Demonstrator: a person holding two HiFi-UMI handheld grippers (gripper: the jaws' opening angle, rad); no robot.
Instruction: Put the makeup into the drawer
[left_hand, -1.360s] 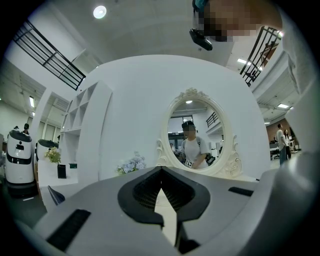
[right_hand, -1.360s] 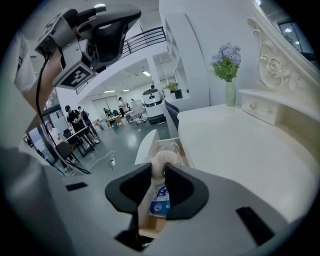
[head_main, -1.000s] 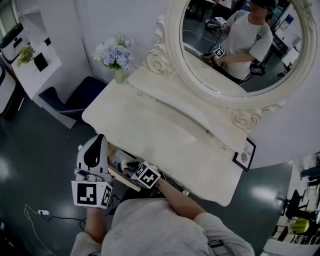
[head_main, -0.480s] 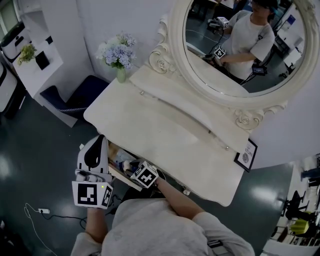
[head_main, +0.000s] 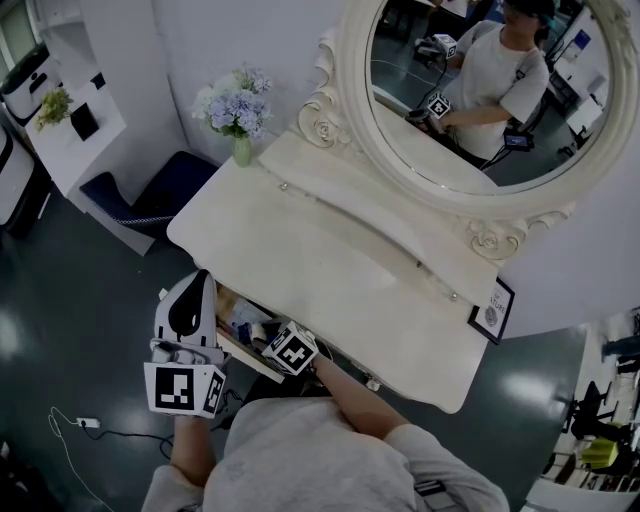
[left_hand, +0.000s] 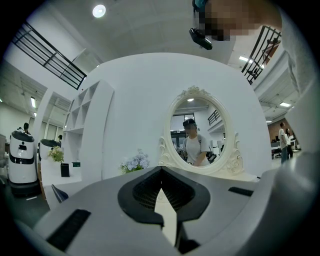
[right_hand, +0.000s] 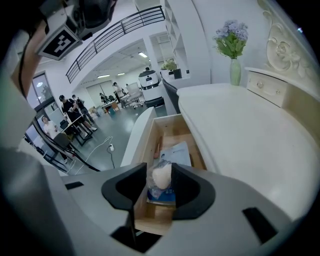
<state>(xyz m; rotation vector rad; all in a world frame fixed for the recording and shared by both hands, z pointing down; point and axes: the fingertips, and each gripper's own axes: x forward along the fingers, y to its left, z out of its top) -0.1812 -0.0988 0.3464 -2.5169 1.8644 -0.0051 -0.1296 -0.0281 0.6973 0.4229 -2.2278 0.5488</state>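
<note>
The dressing table's wooden drawer (head_main: 240, 350) stands pulled out at the near left. My right gripper (head_main: 260, 332) points down into it. In the right gripper view its jaws (right_hand: 159, 187) are opening around a pale makeup item in clear wrap (right_hand: 161, 176). The item rests over a blue booklet (right_hand: 176, 152) on the drawer floor (right_hand: 170, 135). My left gripper (head_main: 198, 282) hovers level just left of the drawer. In the left gripper view its jaws (left_hand: 162, 200) show only a thin slit, with nothing between them.
The cream tabletop (head_main: 340, 265) lies beyond the drawer under an oval mirror (head_main: 480, 90). A vase of flowers (head_main: 232, 108) stands at the back left and a small picture frame (head_main: 490, 308) at the right. A dark blue chair (head_main: 150, 195) sits left of the table.
The right gripper's marker cube has shifted slightly over the drawer. The left gripper has stayed where it was.
</note>
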